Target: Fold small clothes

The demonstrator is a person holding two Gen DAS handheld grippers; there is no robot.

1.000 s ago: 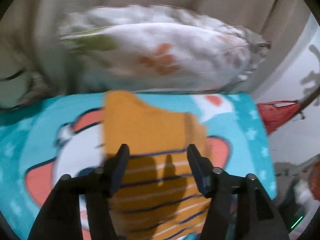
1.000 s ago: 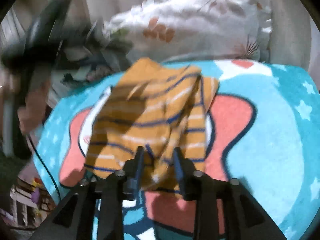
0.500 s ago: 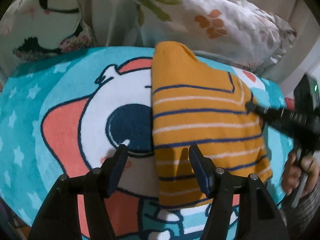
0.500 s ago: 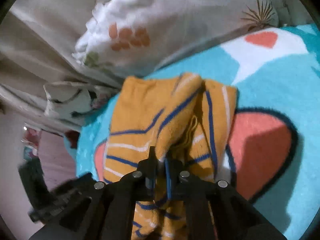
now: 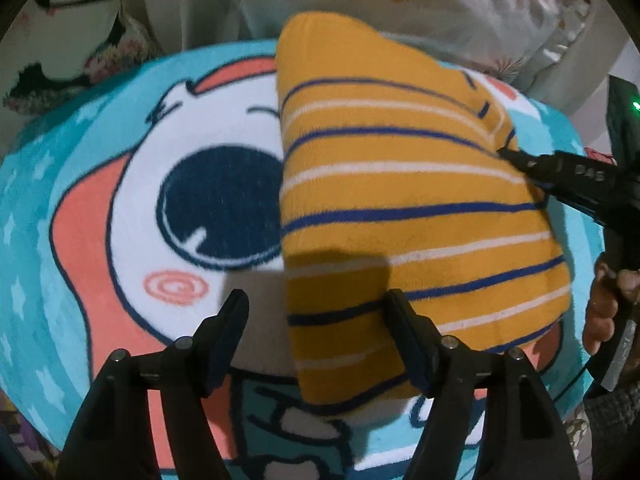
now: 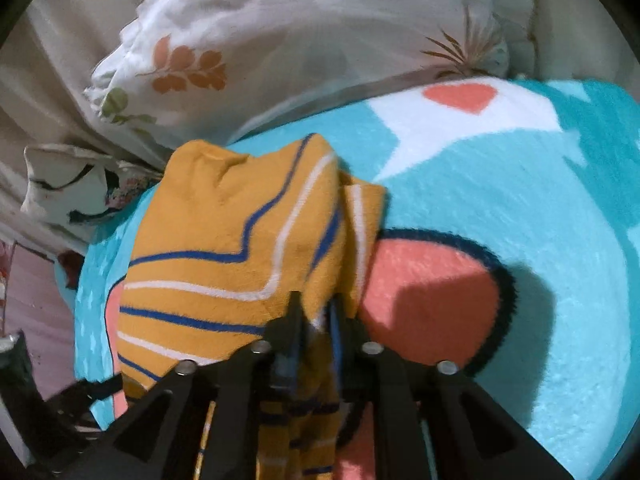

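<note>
Striped garment lying folded on the cartoon blanket. Left tongs, opening and gripping nothing, straddle the garment's near left edge. Right tongs, easing apart, have the garment's far-right fold between them.

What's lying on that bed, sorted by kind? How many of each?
Orange striped knit garment: 1
Turquoise cartoon-print blanket: 1
White floral pillow: 1
White pillow with black bird print: 1
Total: 4
</note>
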